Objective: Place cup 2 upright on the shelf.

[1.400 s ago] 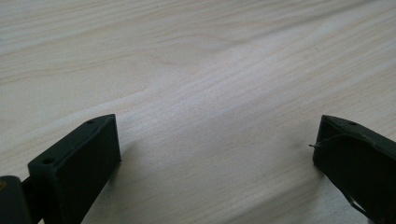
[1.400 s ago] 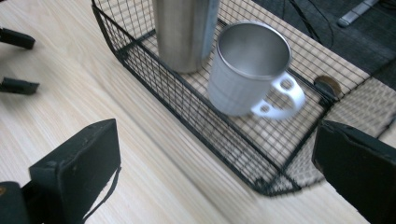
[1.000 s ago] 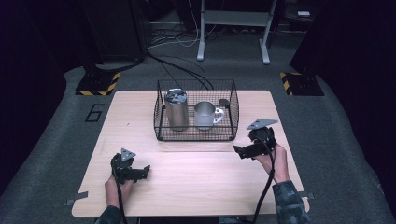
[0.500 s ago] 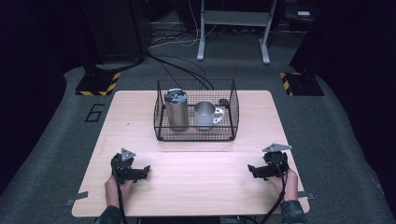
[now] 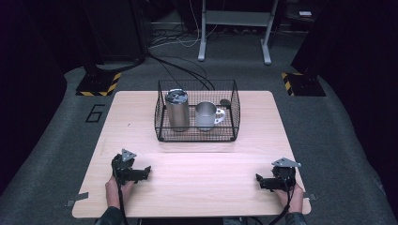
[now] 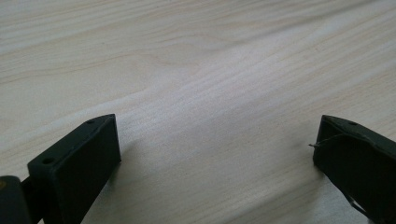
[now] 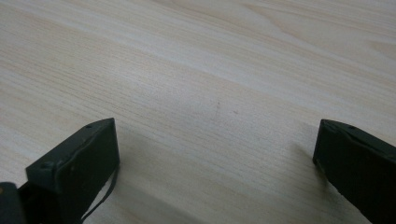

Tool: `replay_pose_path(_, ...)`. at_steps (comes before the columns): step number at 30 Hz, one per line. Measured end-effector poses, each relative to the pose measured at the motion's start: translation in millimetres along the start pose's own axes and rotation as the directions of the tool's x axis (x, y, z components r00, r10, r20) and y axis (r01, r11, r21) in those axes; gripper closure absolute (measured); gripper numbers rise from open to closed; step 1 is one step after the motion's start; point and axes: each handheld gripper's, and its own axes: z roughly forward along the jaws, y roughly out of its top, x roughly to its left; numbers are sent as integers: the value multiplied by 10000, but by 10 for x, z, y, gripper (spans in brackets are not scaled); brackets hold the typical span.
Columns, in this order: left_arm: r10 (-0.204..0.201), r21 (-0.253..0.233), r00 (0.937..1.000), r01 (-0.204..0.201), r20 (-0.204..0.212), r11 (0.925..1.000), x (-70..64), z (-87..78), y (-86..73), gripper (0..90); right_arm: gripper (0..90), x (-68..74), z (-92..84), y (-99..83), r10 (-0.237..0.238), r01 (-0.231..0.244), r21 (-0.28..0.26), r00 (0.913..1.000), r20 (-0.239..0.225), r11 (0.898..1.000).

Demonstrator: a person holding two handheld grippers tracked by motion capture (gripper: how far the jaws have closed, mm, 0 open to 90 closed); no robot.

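Observation:
A black wire basket (image 5: 197,136) stands at the middle back of the wooden table (image 5: 197,187). Inside it are a tall steel tumbler (image 5: 177,110) and a steel mug (image 5: 206,115) with a white handle. My left gripper (image 5: 146,171) rests low at the front left of the table, open and holding nothing. My right gripper (image 5: 259,180) rests at the front right, also open and holding nothing. In the left gripper view the gripper (image 6: 217,149) has bare wood between its jaws. The right gripper (image 7: 217,149) in its own view is the same.
A small dark round object (image 5: 225,101) lies in the basket's back right corner. Cables (image 5: 187,70) run over the grey floor behind the table. Yellow-black striped bases (image 5: 96,84) stand at both back sides, and a metal stand (image 5: 234,28) is farther back.
My right gripper has drawn back from beside the basket's right side to the table's front right corner. The left gripper has stayed in place.

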Motion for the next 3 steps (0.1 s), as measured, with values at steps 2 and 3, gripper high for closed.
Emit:
replay_pose_path(2,-4,-1,10000,4,2,10000,0,0,0,4,0,0,0,0,0,0,0,10000,3,10000)
replay_pose_path(3,-2,0,10000,2,1,10000,0,0,0,4,0,5,3,3,46,-46,12,10000,44,10000)
